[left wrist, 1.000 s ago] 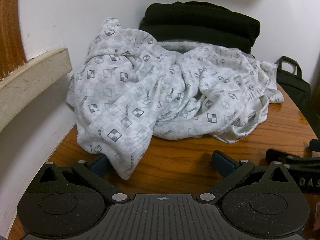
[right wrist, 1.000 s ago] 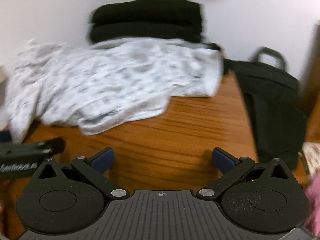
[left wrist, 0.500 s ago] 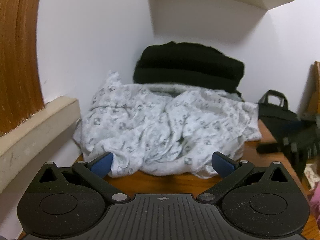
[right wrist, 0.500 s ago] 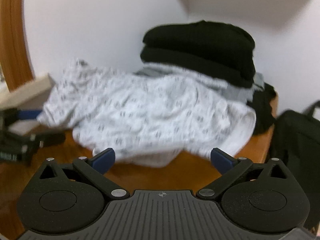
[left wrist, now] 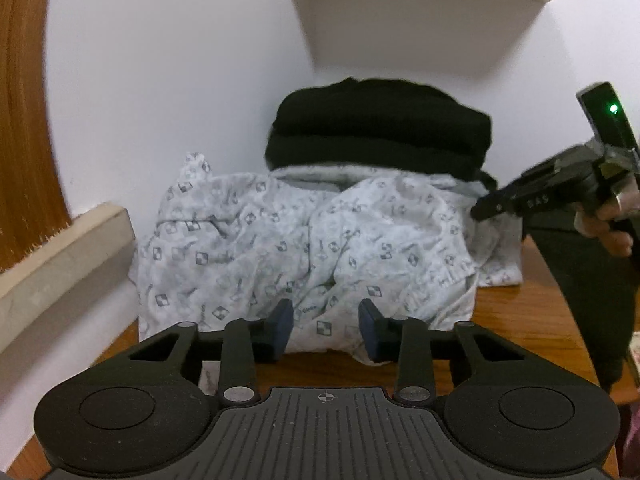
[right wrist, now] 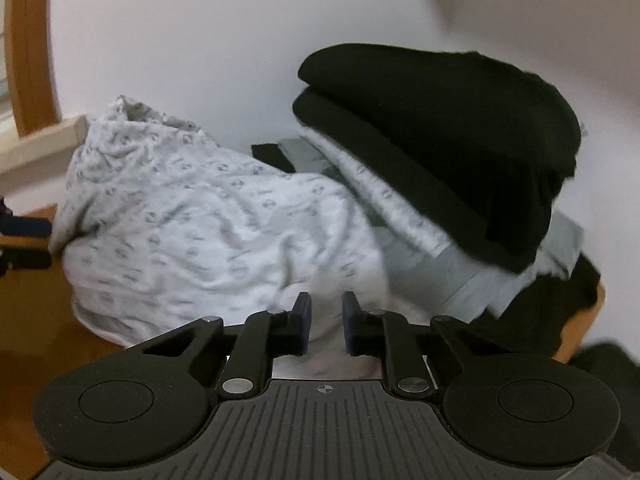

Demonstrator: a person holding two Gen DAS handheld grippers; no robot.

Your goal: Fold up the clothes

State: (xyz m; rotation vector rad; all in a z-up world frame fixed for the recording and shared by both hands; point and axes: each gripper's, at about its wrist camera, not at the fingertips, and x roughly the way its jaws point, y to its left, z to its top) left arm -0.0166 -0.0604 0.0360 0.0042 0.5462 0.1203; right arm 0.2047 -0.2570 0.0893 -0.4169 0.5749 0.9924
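garment: patterned shirt (left wrist: 304, 248) crumpled on counter (left wrist: 516, 312), against folded black stack (left wrist: 380, 128)
left claw (left wrist: 326, 330): closing, hem between pads
right claw (right wrist: 325, 322): narrow, closing on shirt edge
risk: pinching several layers; a lift could topple the stack

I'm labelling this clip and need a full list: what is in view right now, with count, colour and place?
Patterned garment: one, white with grey squares, crumpled on the table against the wall.
Black clothes: one folded stack, black, behind and above the patterned garment, in the corner.
Grey clothes: some folded layers, grey, under the black stack; count unclear.
Table: one, brown wood, under everything.
Bag: one, black, right edge of the table.
Shelf: one, white, on the wall above the corner.
Left gripper: black with blue pads, jaws closing, near edge of the garment between them.
Right gripper: black with blue pads, jaws closing, white cloth between them.
Hand: one, holding the right gripper.
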